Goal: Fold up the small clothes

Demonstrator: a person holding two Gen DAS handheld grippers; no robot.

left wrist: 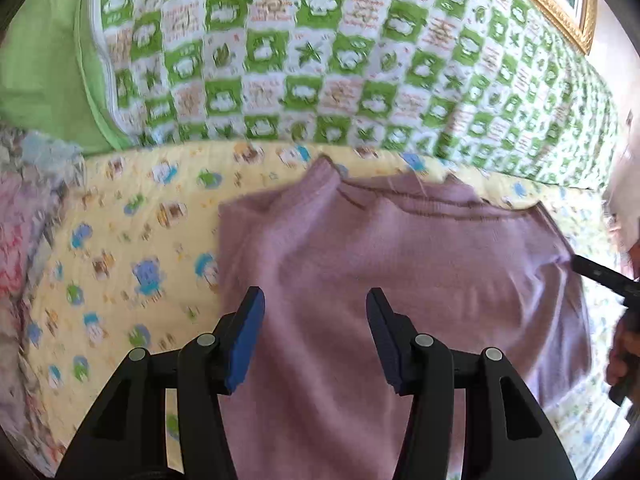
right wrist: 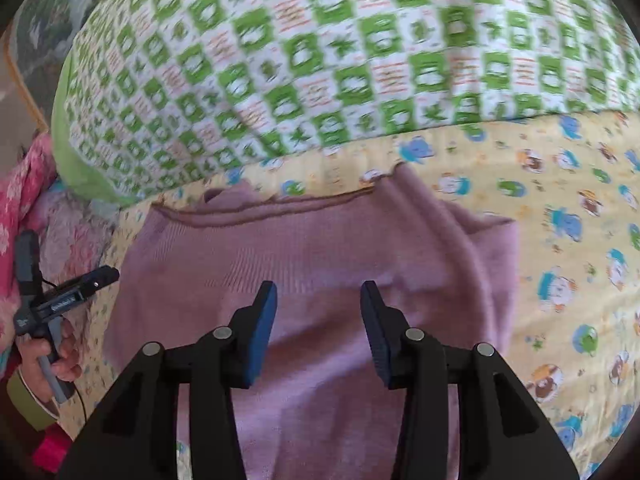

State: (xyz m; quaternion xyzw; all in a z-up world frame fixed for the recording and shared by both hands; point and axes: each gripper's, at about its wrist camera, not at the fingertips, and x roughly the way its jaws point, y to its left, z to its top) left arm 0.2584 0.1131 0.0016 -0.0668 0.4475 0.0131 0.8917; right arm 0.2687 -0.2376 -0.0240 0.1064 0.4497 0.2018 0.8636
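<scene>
A mauve knitted garment (left wrist: 400, 264) lies flat on a yellow sheet printed with cartoon animals (left wrist: 132, 220); its darker hem runs along the far edge. My left gripper (left wrist: 316, 300) hovers above the garment's left part, jaws apart, with nothing pinched between the blue pads. In the right wrist view the same garment (right wrist: 320, 248) fills the middle. My right gripper (right wrist: 318, 292) stands open over it, with only flat cloth seen below the gap. The left gripper (right wrist: 80, 286) and the hand that holds it show at that view's left edge. The right gripper's finger (left wrist: 600, 276) shows at the left wrist view's right edge.
A green and white checked quilt (left wrist: 320, 60) is bunched up behind the garment, with a plain green border at its left end. Pink floral fabric (right wrist: 24, 192) lies at the left. A gold picture frame (left wrist: 560, 0) hangs at the far right.
</scene>
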